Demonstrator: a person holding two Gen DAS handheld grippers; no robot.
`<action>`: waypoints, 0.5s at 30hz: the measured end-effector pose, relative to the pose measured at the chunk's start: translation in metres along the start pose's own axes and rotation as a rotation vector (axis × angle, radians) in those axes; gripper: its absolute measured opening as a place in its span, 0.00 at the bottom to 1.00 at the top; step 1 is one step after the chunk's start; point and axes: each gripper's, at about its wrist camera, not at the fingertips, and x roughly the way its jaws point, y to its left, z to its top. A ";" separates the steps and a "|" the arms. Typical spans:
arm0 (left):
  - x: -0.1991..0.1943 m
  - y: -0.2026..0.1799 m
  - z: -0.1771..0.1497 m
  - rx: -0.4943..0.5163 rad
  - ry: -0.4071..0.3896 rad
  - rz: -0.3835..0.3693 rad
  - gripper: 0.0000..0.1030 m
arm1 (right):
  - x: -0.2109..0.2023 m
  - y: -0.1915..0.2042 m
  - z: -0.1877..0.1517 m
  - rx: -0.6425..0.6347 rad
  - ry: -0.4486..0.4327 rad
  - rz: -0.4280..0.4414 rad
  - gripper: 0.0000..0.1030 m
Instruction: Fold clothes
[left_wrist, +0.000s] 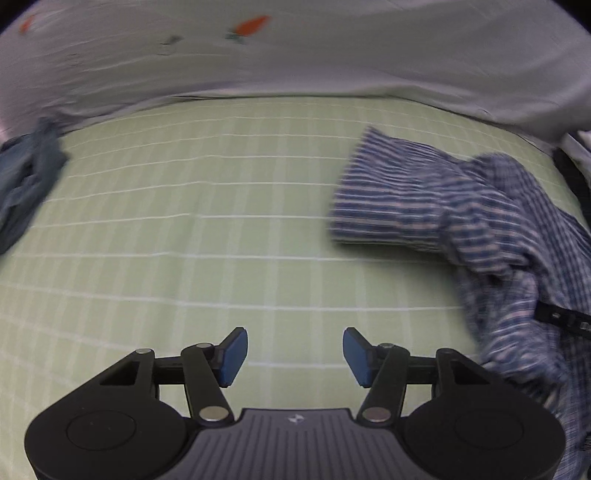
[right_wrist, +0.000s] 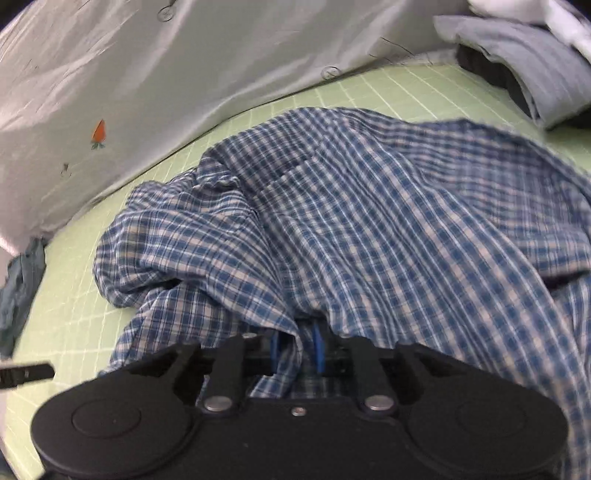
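Observation:
A blue and white plaid shirt (right_wrist: 369, 221) lies crumpled on the green gridded sheet (right_wrist: 74, 314). My right gripper (right_wrist: 296, 349) is shut on a bunched fold of it, and the fabric drapes over the blue pads and hides most of them. In the left wrist view the same shirt (left_wrist: 461, 206) lies to the right, one sleeve reaching toward the middle. My left gripper (left_wrist: 295, 356) hovers over the bare sheet (left_wrist: 184, 221) left of the shirt, jaws wide apart with nothing between the blue pads (left_wrist: 232, 356).
A dark teal cloth (left_wrist: 26, 184) lies crumpled at the left edge. Pale grey fabric with carrot prints (left_wrist: 295, 55) rises along the back. A folded grey garment (right_wrist: 524, 62) sits at the far right.

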 end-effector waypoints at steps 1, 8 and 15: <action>0.005 -0.008 0.003 -0.002 0.010 -0.022 0.57 | 0.003 0.000 0.002 -0.013 -0.008 0.002 0.22; 0.030 -0.065 0.029 0.083 0.027 -0.160 0.56 | 0.013 -0.004 0.010 -0.051 -0.082 0.042 0.34; 0.046 -0.093 0.035 0.129 0.064 -0.207 0.55 | 0.010 -0.004 0.007 -0.058 -0.123 0.052 0.35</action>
